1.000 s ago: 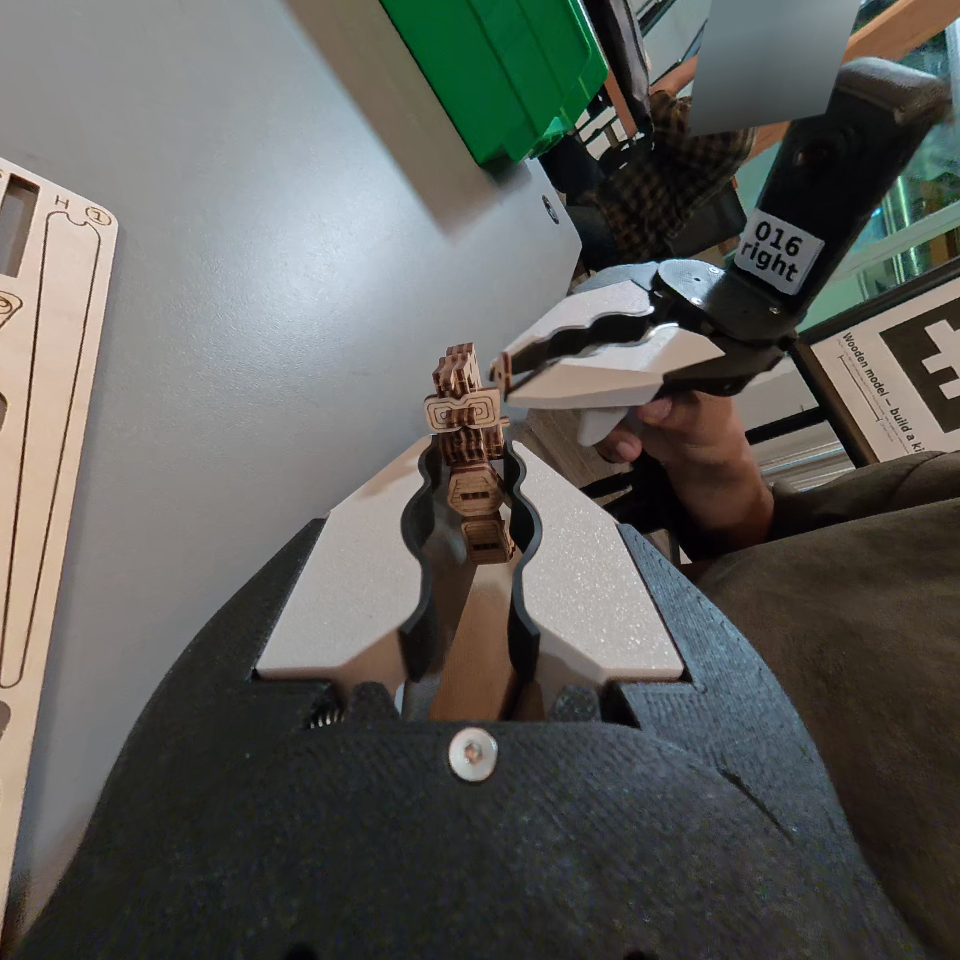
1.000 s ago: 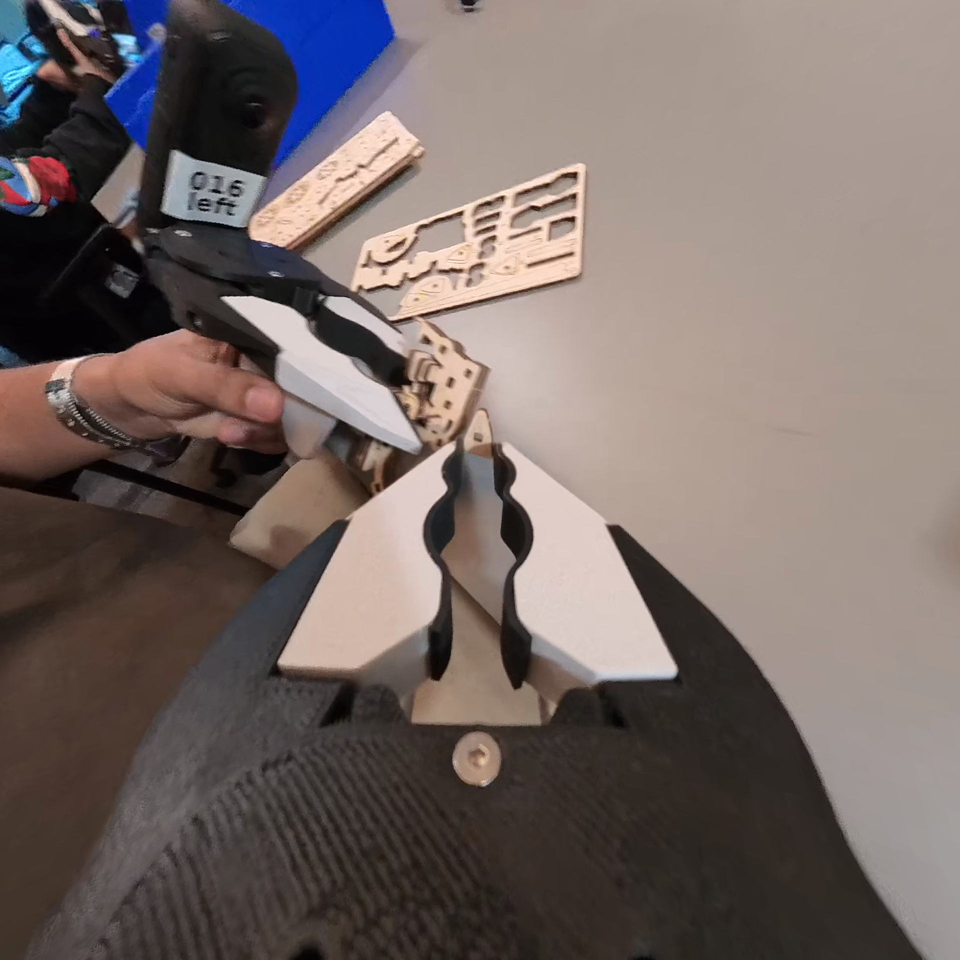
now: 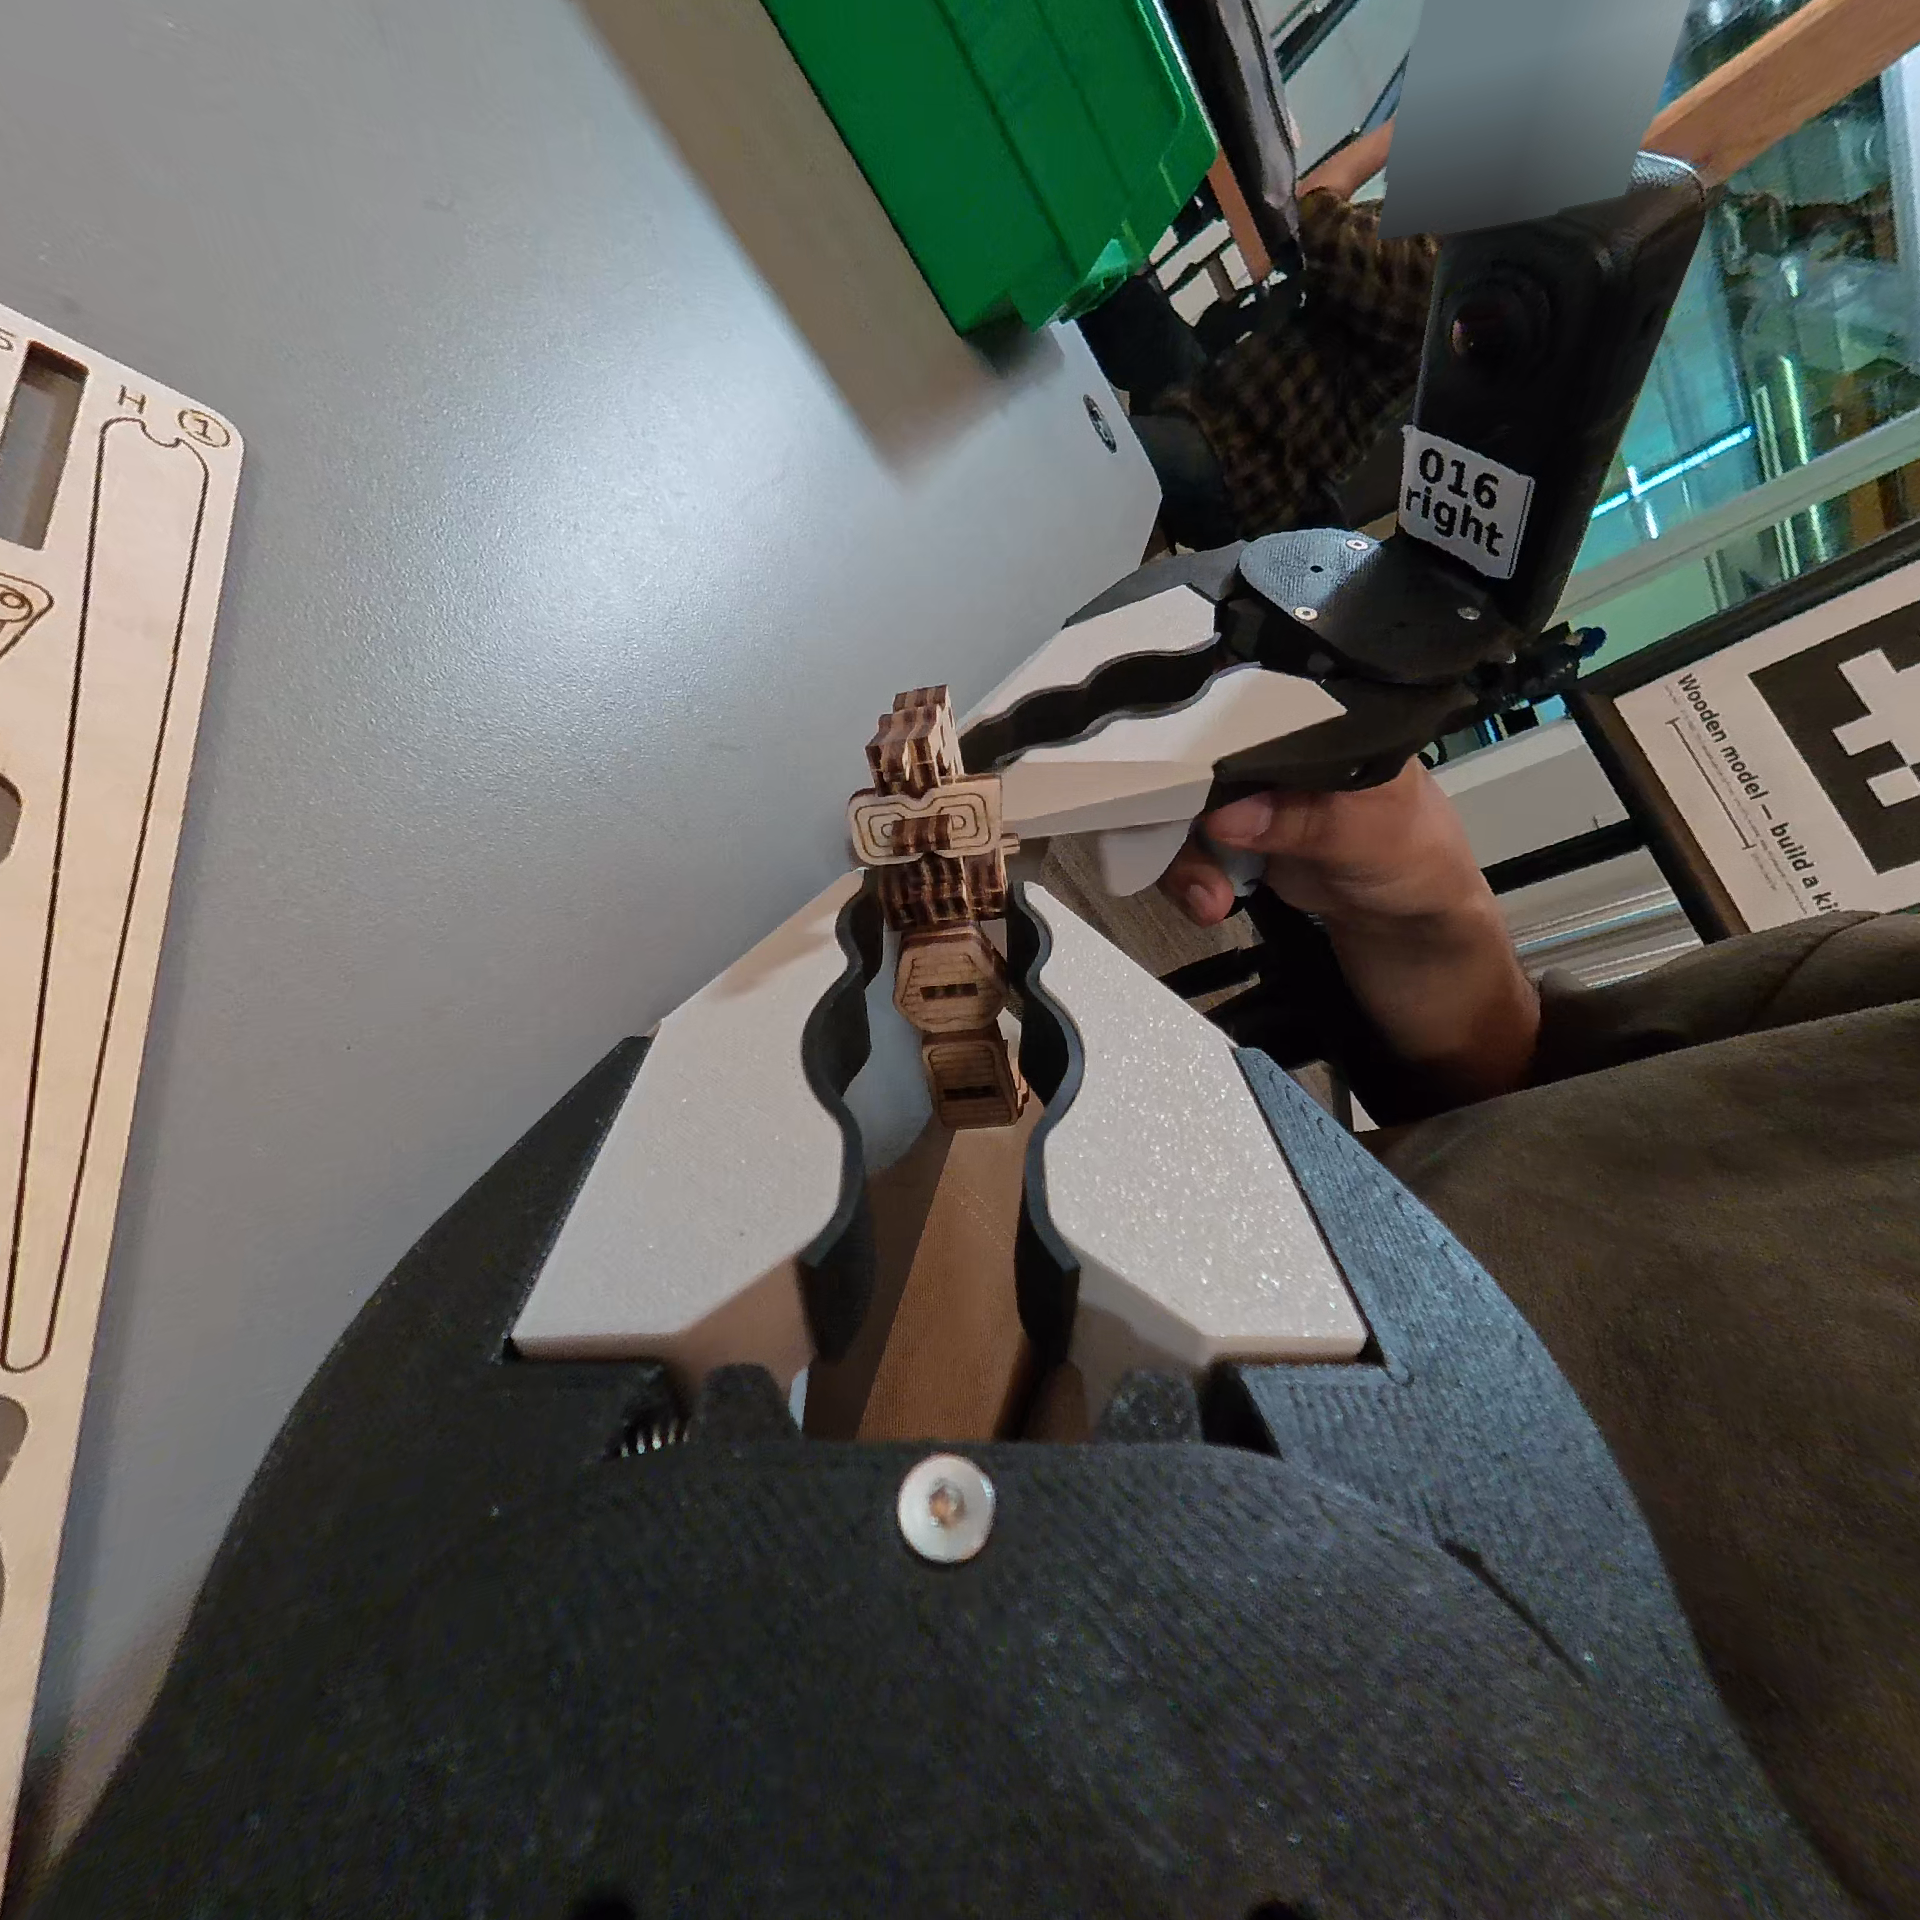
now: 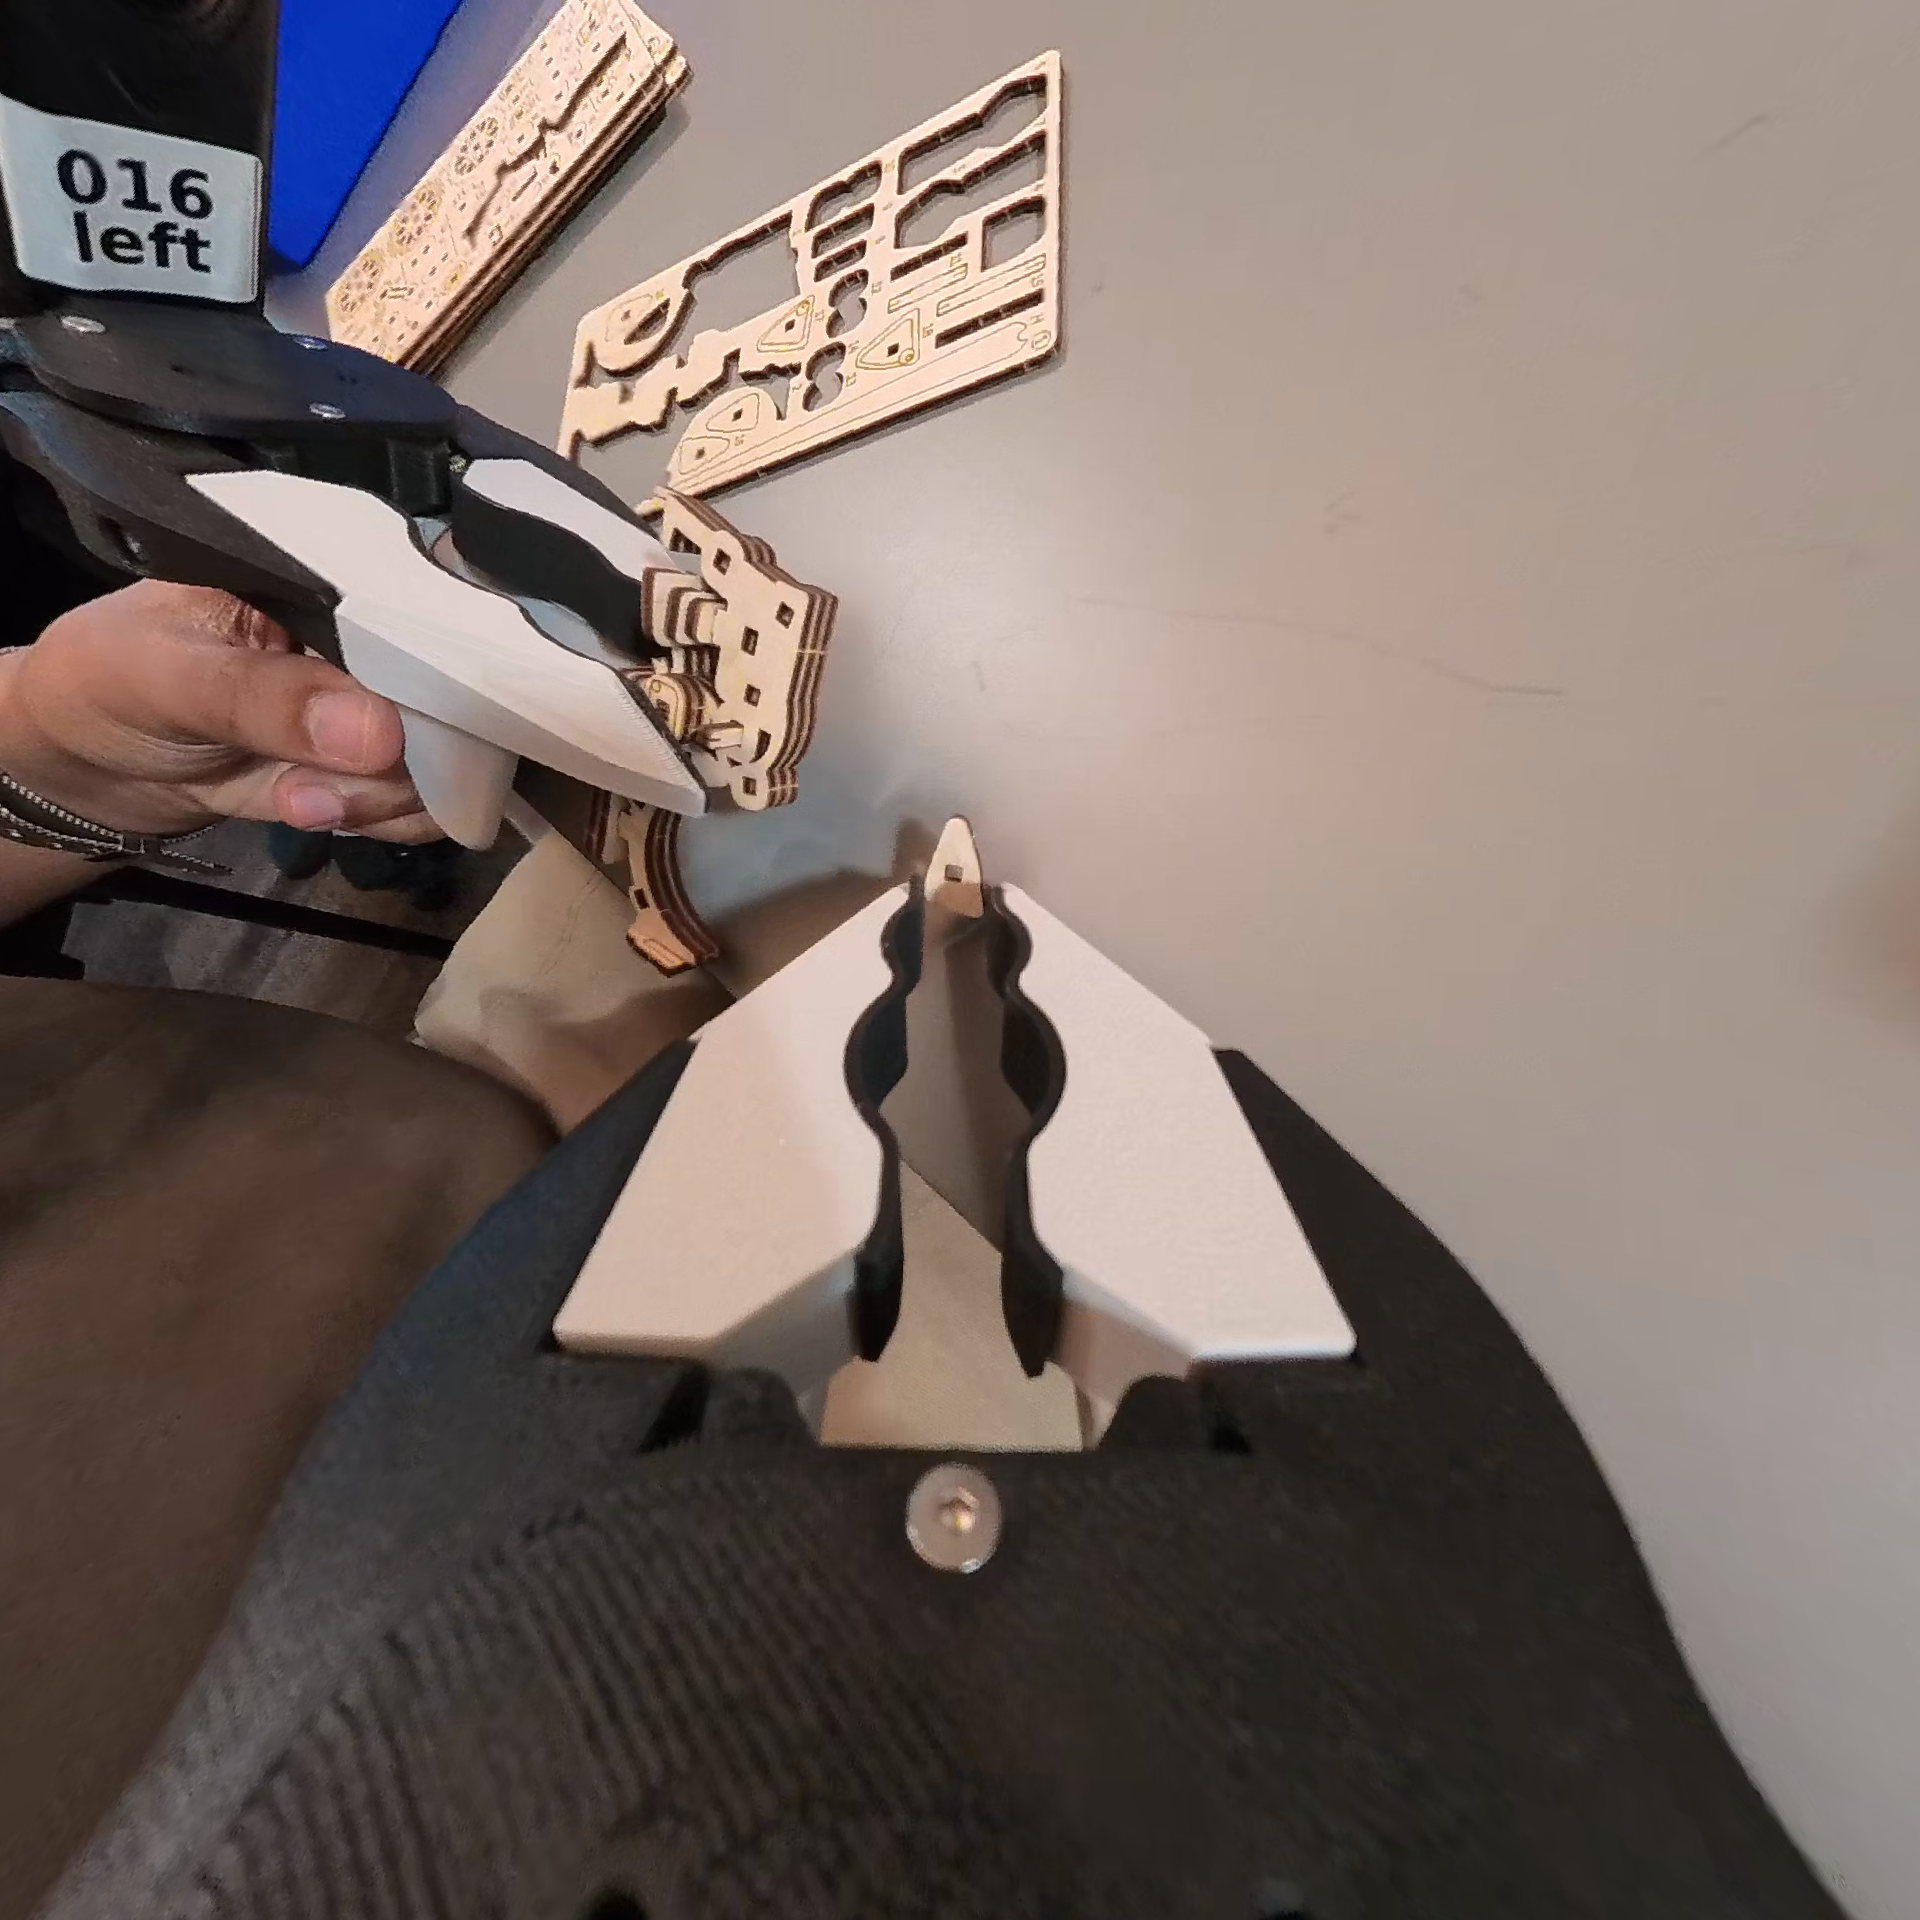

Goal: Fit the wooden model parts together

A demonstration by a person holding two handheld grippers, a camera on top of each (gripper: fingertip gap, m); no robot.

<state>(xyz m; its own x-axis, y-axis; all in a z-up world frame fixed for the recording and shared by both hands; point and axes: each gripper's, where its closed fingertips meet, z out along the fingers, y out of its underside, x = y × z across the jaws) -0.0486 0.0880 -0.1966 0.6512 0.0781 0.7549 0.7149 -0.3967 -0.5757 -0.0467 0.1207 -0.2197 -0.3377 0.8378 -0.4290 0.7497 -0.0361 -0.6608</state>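
Left gripper (image 3: 940, 914) clamps the layered, part-built wooden model (image 3: 930, 831), right gripper (image 4: 961, 894) pinches a small pointed piece (image 4: 954, 868) just beside it, not yet slotted in.

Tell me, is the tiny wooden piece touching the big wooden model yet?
Apart. The right wrist view shows bare grey table between the tiny wooden piece, pinched in the right gripper, and the wooden model held by the left gripper.
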